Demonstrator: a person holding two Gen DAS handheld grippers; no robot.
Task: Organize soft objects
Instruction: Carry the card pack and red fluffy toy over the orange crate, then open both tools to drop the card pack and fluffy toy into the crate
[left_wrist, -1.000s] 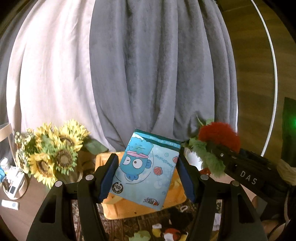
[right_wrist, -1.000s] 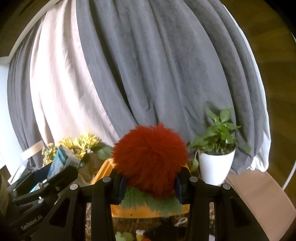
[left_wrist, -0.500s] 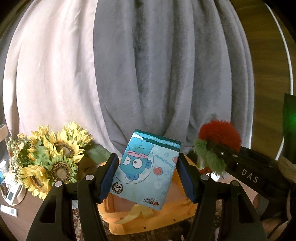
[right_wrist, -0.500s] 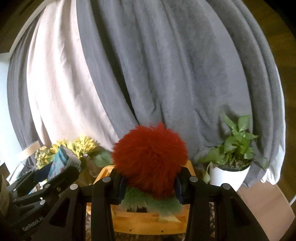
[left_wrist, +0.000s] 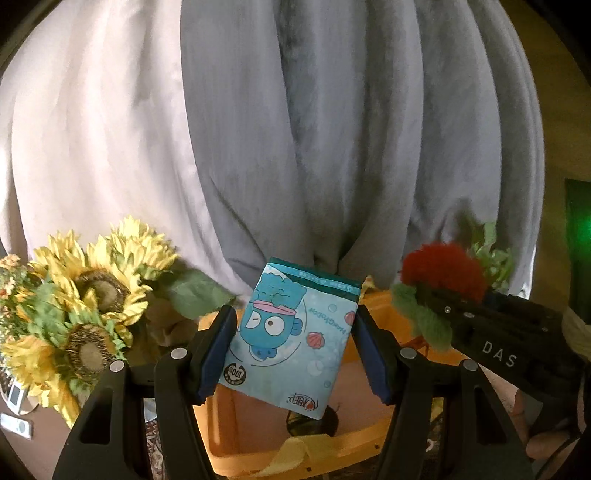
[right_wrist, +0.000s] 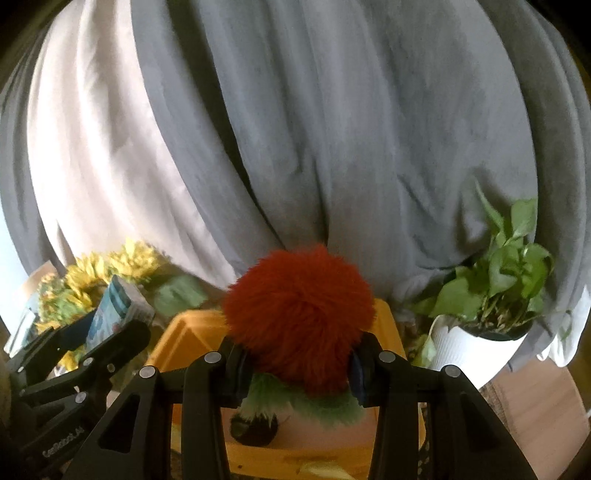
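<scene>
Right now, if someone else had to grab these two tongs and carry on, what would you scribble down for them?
Left tongs: shut on the blue tissue pack, held above the orange basket.
Right tongs: shut on the red fluffy toy with green fringe, also over the basket.
In the basket: one dark round item; what it is I cannot tell.
Done: both soft things are picked up and brought to the basket.
Left: lower each one in, open the tongs, then look for any more soft things.
</scene>
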